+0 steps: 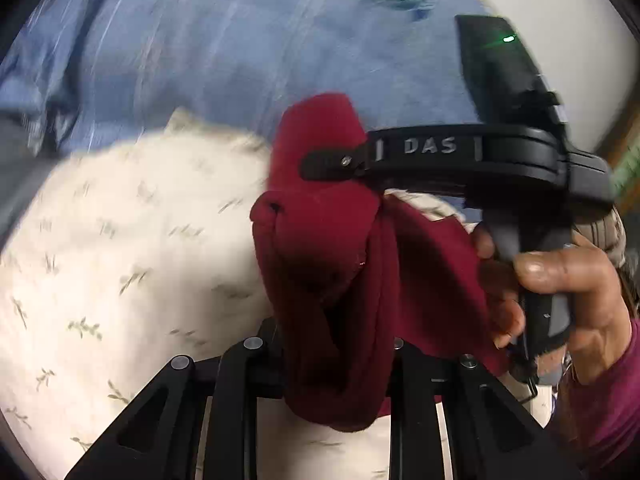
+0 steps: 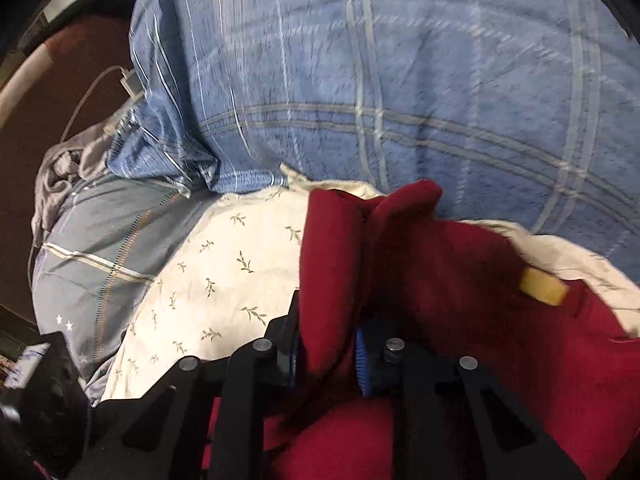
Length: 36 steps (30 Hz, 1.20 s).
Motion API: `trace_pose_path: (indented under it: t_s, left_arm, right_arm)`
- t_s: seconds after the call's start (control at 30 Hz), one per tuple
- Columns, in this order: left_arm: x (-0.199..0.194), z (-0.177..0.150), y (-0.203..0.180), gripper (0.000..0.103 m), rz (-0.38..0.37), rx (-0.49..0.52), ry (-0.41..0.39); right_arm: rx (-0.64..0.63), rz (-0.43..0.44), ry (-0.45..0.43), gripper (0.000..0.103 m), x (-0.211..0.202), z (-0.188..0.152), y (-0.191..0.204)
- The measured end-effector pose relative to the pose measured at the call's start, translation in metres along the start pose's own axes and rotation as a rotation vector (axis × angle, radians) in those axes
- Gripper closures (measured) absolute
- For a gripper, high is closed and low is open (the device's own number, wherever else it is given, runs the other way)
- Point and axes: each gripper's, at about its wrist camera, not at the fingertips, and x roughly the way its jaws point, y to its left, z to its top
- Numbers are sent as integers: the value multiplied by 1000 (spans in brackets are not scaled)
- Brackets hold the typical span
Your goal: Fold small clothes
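A dark red garment hangs bunched between my two grippers above a cream leaf-print cloth. My left gripper is shut on a thick fold of it; the fingertips are buried in the cloth. In the left wrist view my right gripper comes in from the right, held by a hand, and pinches the garment's upper edge. In the right wrist view my right gripper is shut on a fold of the red garment, with a blue pad showing. A tan label sits on the garment.
A blue plaid bedcover lies behind the cream cloth. A grey striped cloth lies to the left, with a white charger and cable on a dark brown surface beyond it.
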Motion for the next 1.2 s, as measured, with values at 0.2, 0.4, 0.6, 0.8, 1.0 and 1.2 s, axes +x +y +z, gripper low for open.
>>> trace_pose_path:
  t_s: [0.2,0.4,0.6,0.8,1.0,1.2]
  left_arm:
    - [3,15,-80,83,-42,91,17]
    - [35,9,-170,82,-31,268,67]
    - [95,-6,-207,75,-24,266,167]
    - [69,-7,-210,47,-125,296,225]
    - [-3,-1,-171,39,-2,310,99]
    - [15,-3,-146,39,65,203,150]
  right_arm:
    - [11,-31,-88,85,-73,-12,-38]
    - [105,-99,-115,85,-132,-45,-113]
    - [275,-166,-76,85,-114,-88,-192]
    - [406,-131,-89,64,-109,-110,-208]
    - [388,-22,-202,38,-160,-134,-170]
    - [255,-41,-115,82,-142,-148,-133]
